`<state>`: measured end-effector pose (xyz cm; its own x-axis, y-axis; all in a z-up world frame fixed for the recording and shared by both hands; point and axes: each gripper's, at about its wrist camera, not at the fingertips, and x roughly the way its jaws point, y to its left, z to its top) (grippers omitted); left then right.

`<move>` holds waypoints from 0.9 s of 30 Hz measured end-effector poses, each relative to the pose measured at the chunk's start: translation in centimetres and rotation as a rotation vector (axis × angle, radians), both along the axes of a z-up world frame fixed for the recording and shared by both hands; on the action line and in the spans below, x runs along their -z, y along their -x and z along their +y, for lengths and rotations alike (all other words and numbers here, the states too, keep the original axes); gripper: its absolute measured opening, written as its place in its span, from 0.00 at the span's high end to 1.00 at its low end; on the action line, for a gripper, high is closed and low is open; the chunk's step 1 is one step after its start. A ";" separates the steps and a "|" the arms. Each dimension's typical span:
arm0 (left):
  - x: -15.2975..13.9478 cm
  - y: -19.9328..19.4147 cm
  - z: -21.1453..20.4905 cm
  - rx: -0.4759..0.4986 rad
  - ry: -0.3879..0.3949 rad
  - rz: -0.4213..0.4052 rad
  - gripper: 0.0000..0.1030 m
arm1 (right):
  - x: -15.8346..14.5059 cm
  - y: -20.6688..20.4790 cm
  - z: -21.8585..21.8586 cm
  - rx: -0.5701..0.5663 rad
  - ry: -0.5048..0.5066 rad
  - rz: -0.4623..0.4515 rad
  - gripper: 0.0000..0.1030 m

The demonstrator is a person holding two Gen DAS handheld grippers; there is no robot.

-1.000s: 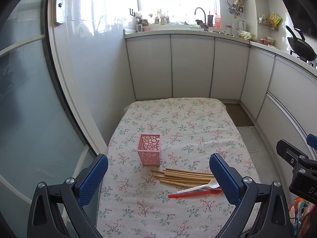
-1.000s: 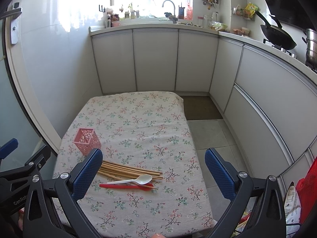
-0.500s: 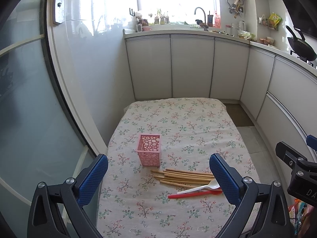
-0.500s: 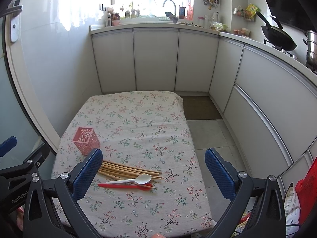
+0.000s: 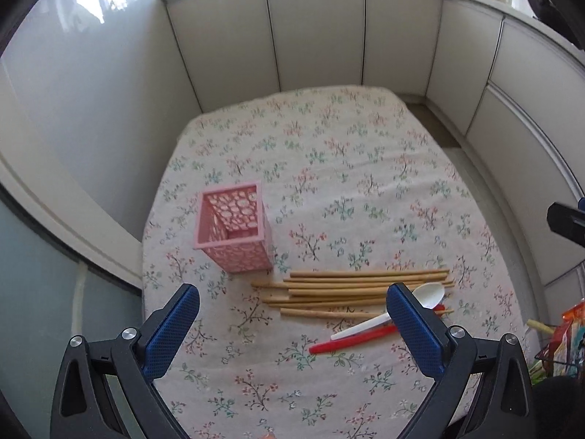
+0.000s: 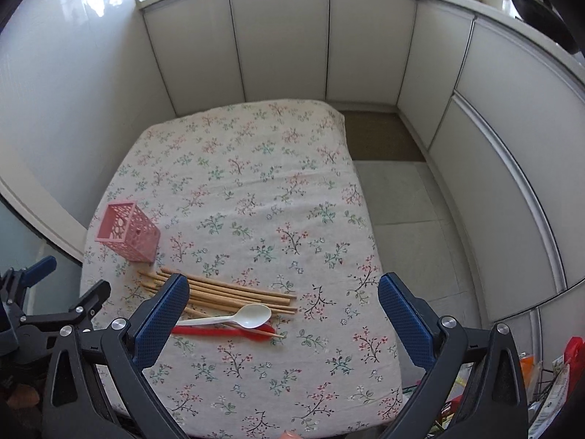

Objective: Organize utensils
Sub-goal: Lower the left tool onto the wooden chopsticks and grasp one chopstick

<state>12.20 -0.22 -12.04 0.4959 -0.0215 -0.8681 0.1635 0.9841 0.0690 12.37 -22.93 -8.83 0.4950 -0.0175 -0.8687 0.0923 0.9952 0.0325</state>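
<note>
On the tabletop (image 5: 329, 168), which is covered with a floral cloth, I see the pink perforated holder (image 5: 234, 230) standing upright near the left edge, its square mouth open upward and nothing visible inside it. Just beside it, toward my right, lies a loose bundle of wooden chopsticks (image 5: 362, 289), roughly parallel and flat on the cloth, their near ends close to the holder's base but apart from it. Against the near side of the bundle rests a white plastic spoon (image 5: 395, 311), its bowl pointing right, and partly beneath it a red spoon (image 5: 347, 342) lying at much the same slant. My left tool (image 5: 292, 329) hovers above the near part of the tabletop with its blue-padded jaws spread wide and nothing between them; its right pad overlaps the spoons in view without touching them. My right tool (image 6: 281, 314) is likewise wide open and empty, held over the near edge, with the chopsticks (image 6: 226, 292), white spoon (image 6: 237, 318) and red spoon (image 6: 219, 332) lying ahead between its pads and the holder (image 6: 128, 234) off to the left. White cabinet doors (image 6: 278, 36) line the walls beyond.
</note>
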 end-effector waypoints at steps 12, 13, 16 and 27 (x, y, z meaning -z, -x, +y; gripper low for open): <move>10.7 -4.4 3.0 -0.086 0.146 0.271 0.33 | 8.9 -3.5 -1.4 -0.086 -0.076 0.230 0.04; 11.1 -4.5 2.9 -0.073 0.153 0.280 0.36 | 9.2 -3.5 -1.3 -0.096 -0.084 0.241 0.06; 11.7 -4.9 1.4 0.013 0.142 0.287 0.44 | 9.1 -3.6 -1.3 -0.109 -0.101 0.242 0.07; 13.5 -4.8 -8.1 0.467 -0.109 0.215 0.45 | 9.8 -3.9 -5.8 -0.003 -0.208 0.261 0.10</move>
<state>17.00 -8.28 -25.53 0.2655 -0.1011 -0.9588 0.6048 0.7919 0.0840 16.23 -28.74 -18.68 0.2553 0.1744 -0.9510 0.1217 0.9700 0.2105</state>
